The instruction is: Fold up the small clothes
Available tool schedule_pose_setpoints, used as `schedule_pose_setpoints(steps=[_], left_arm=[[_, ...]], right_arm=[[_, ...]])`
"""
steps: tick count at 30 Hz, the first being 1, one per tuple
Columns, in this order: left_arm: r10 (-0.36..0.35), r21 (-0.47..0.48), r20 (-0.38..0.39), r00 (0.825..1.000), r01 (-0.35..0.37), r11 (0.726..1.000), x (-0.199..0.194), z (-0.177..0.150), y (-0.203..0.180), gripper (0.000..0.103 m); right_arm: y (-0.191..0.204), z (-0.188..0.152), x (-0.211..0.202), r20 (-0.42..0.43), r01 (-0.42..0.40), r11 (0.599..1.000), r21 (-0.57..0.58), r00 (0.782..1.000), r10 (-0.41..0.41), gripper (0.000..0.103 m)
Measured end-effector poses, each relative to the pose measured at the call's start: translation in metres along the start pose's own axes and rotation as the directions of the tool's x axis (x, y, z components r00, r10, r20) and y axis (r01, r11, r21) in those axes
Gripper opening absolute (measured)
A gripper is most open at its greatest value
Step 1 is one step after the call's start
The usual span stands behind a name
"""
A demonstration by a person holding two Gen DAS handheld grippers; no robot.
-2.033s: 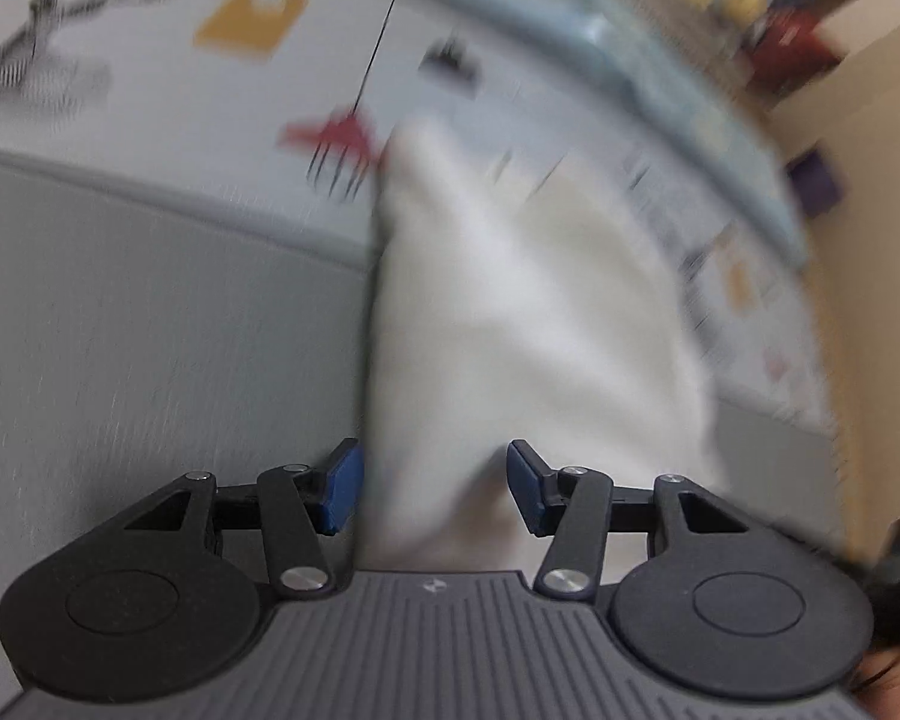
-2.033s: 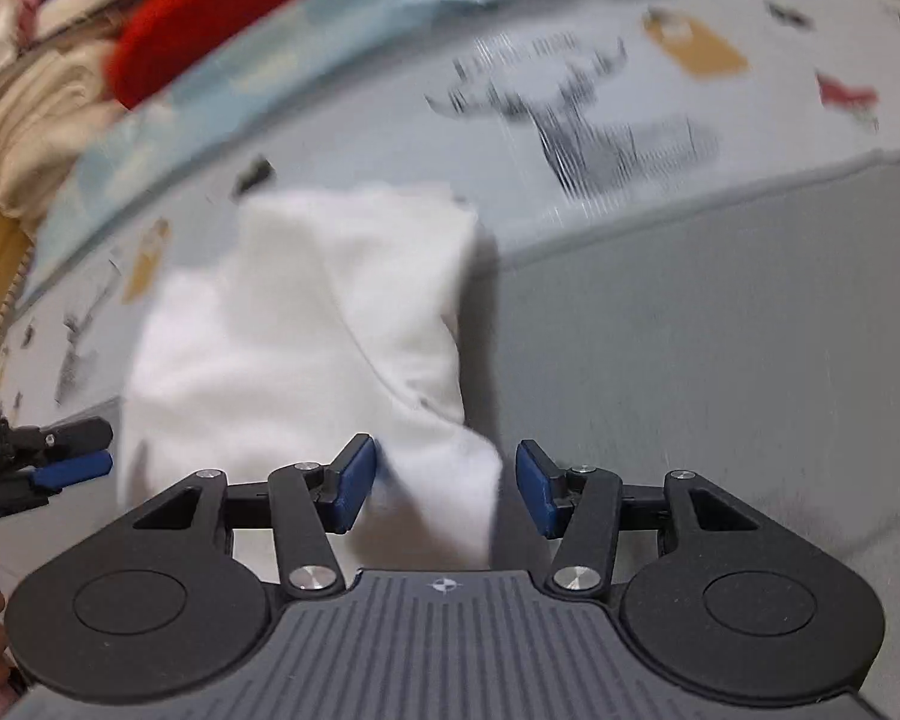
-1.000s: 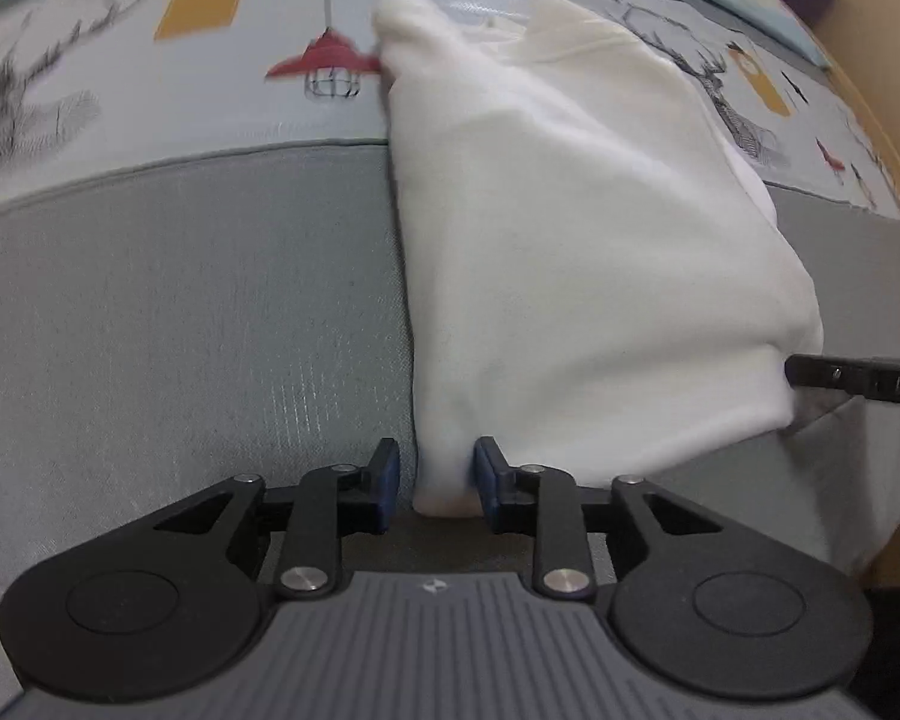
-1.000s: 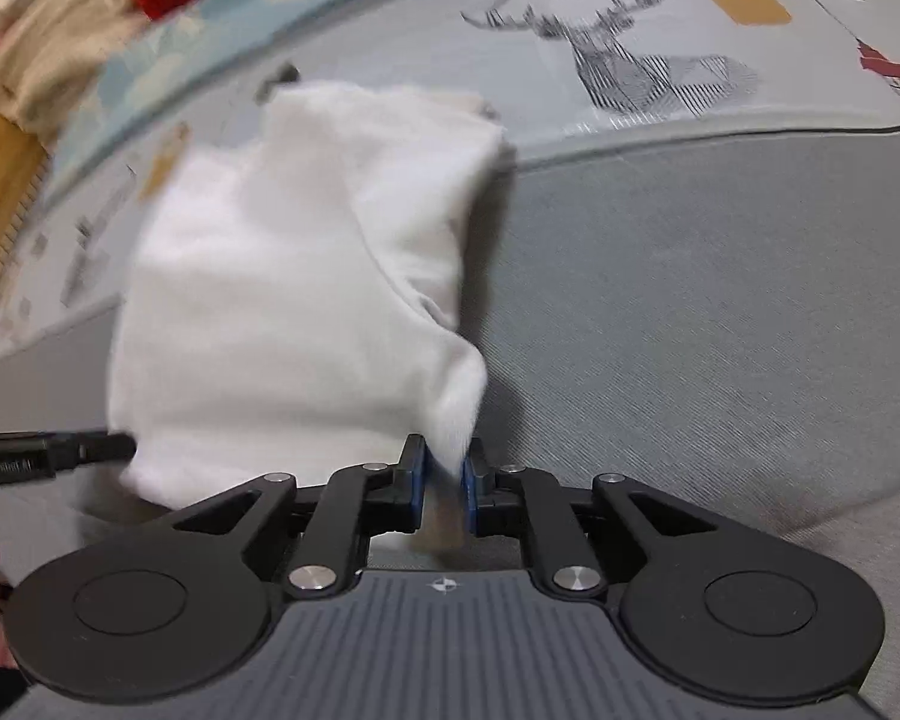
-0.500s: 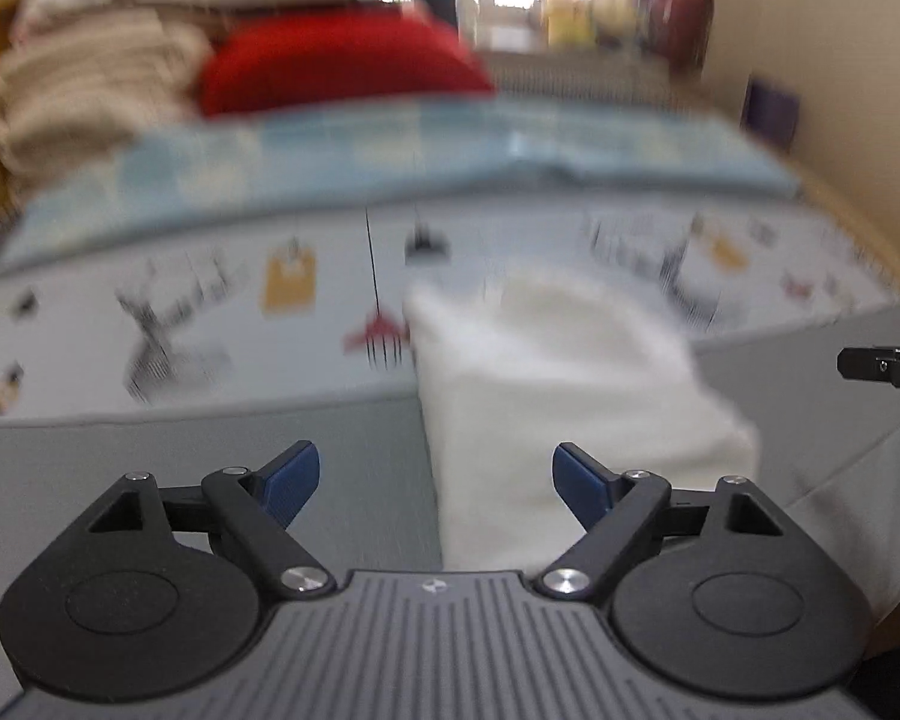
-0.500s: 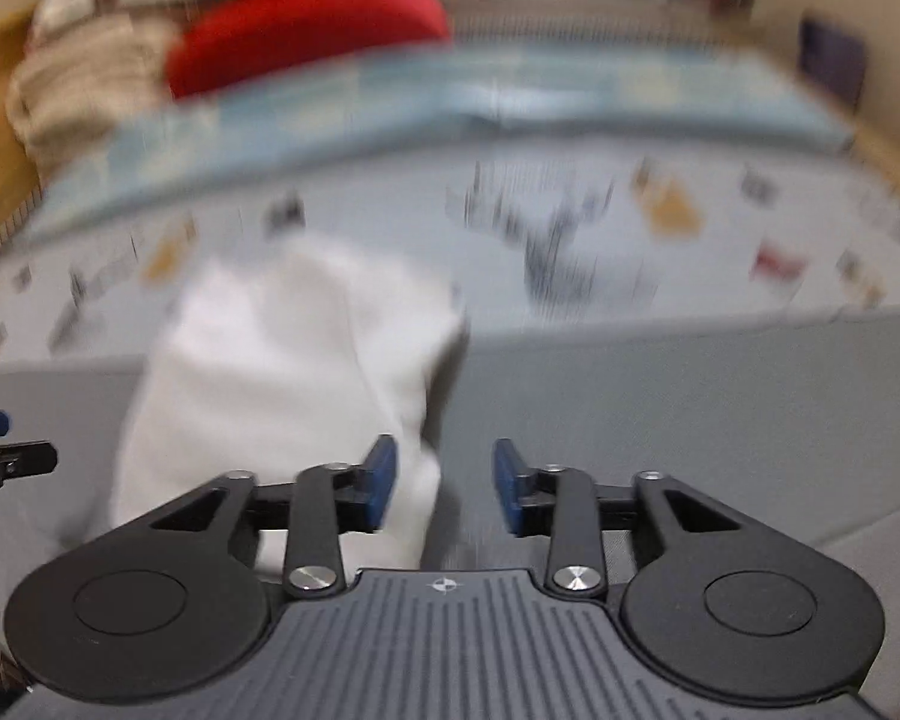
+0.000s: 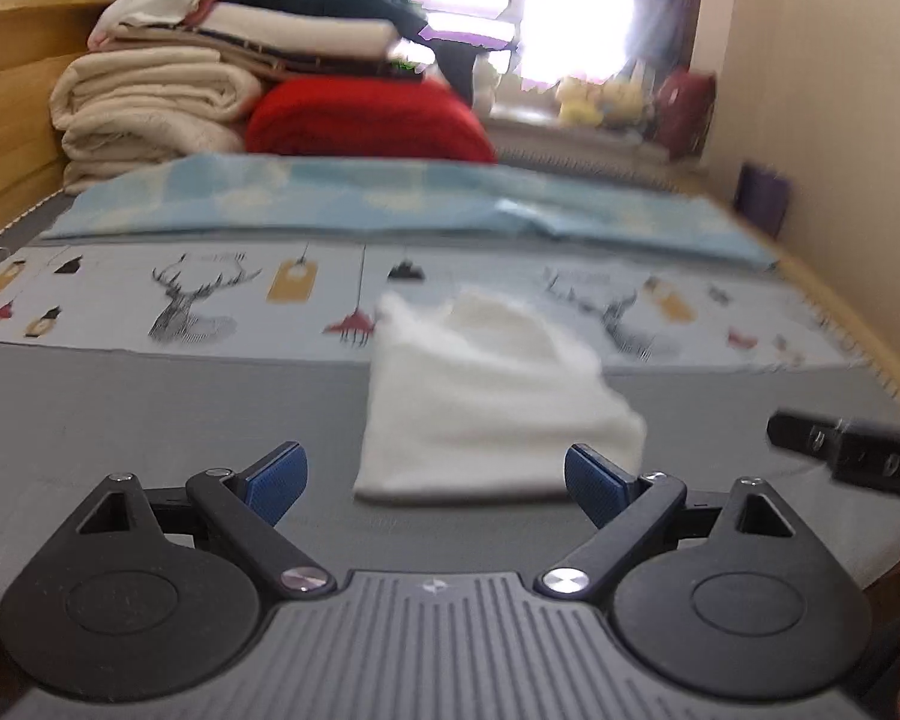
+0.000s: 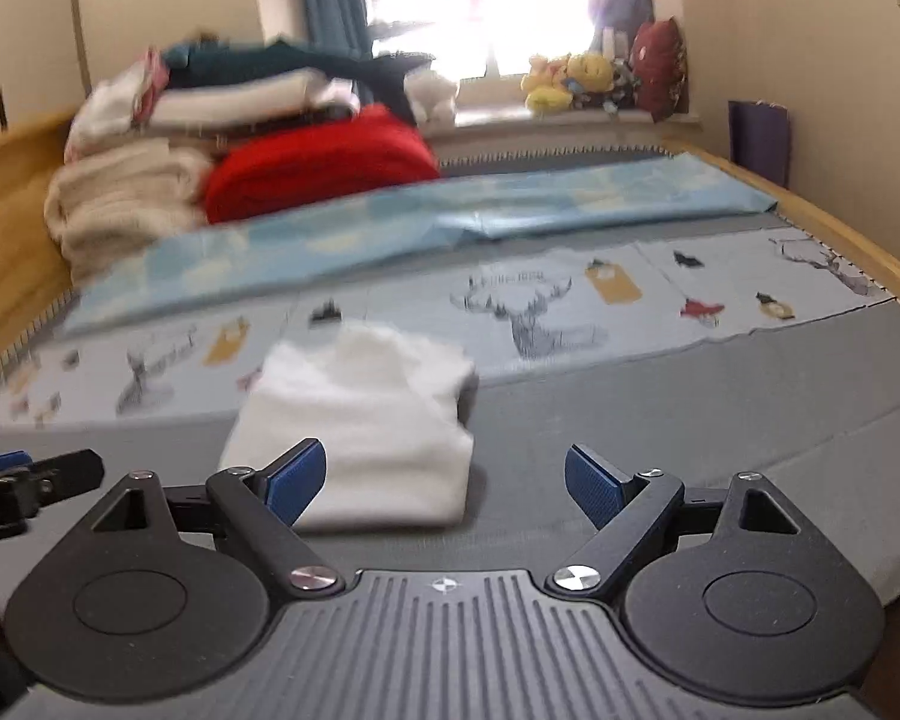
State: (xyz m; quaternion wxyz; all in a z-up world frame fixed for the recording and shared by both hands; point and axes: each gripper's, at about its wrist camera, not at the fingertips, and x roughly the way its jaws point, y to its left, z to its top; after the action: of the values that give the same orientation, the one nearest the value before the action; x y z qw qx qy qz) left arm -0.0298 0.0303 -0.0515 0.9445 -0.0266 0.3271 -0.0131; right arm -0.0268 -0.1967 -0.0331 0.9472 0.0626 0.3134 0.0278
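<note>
Soft white garment (image 7: 486,408) folded into a rough rectangle — fleecy, perhaps, through the blur — lying on the ribbed grey mat (image 7: 150,414), far edge over the printed sheet (image 7: 210,294). Left gripper (image 7: 435,477) and right gripper (image 8: 444,480) both spread wide, holding nothing, just short of its near edge. Bare grey mat on either side.

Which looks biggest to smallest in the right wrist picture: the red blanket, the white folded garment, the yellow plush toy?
1. White folded garment, though it lies nearest the camera, which inflates it.
2. Red blanket, close in apparent size and farther back, so this order is unsure.
3. Yellow plush toy, clearly smallest, and farthest.
</note>
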Motion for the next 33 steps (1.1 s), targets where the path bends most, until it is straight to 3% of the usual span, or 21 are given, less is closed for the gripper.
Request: schedule_pose_setpoints(steps=[22, 33], left_arm=[[-0.020, -0.004, -0.028, 0.999, 0.020, 1.000, 0.025, -0.001, -0.003, 0.095], [-0.028, -0.006, -0.036, 0.999, 0.028, 1.000, 0.026, -0.002, -0.001, 0.095]], right_arm=[[0.035, -0.007, 0.028, -0.059, -0.015, 0.995, -0.099, 0.998, 0.009, 0.087], [0.035, -0.008, 0.029, -0.064, -0.016, 0.995, -0.094, 0.998, 0.010, 0.086]])
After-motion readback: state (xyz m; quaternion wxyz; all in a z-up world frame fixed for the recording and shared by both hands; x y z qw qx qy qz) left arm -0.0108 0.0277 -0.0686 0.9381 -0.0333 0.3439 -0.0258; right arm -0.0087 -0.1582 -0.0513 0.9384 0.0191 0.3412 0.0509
